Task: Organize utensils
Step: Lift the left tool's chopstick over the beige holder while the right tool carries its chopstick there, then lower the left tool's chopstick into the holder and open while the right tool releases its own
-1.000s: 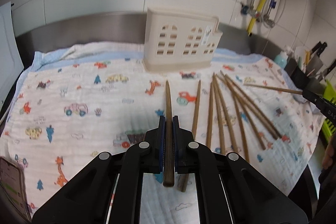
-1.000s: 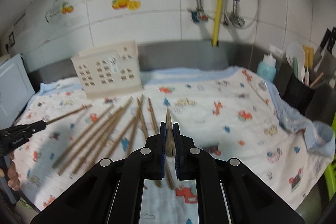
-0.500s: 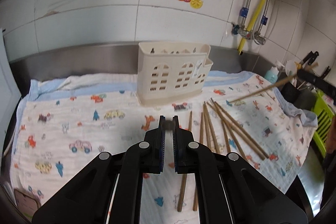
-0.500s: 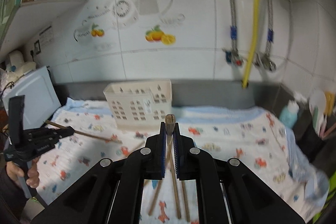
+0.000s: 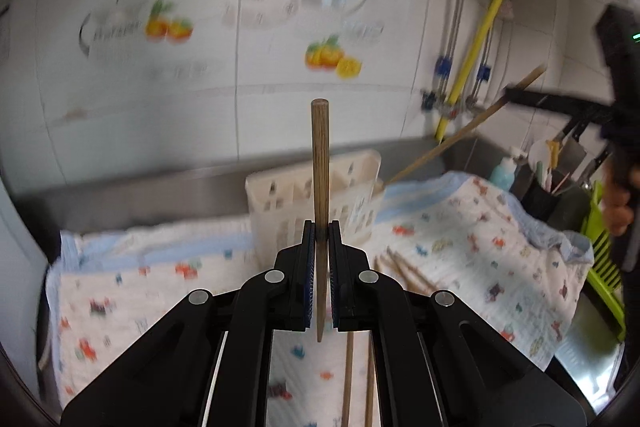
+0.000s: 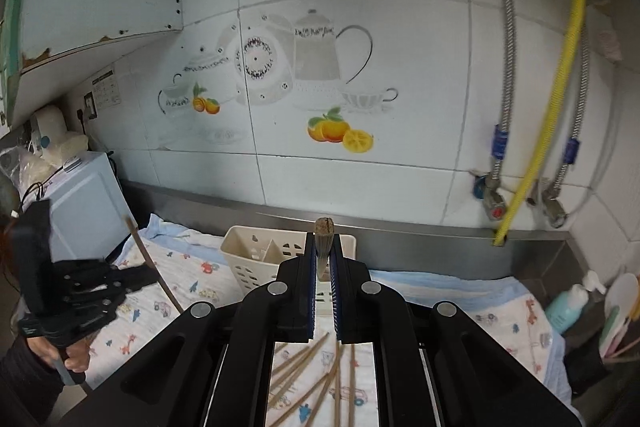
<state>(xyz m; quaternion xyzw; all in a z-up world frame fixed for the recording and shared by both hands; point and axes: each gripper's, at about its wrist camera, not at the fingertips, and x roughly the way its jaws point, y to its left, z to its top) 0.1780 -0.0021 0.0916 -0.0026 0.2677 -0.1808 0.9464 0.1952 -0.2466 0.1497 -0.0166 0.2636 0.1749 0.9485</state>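
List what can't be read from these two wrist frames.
- Left wrist view: utensil caddy blurred; left chopstick hides its middle, compartments unreadable.
- Right wrist view: right chopstick seen end-on; the right gripper hides its length.
- Both views: loose chopsticks on the cloth partly covered by the gripper body, count unclear.

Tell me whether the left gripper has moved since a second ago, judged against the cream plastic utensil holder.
Yes. The left gripper, shut on a brown wooden chopstick, has risen: the cream plastic utensil holder now sits lower in its view, with more tiled wall above.
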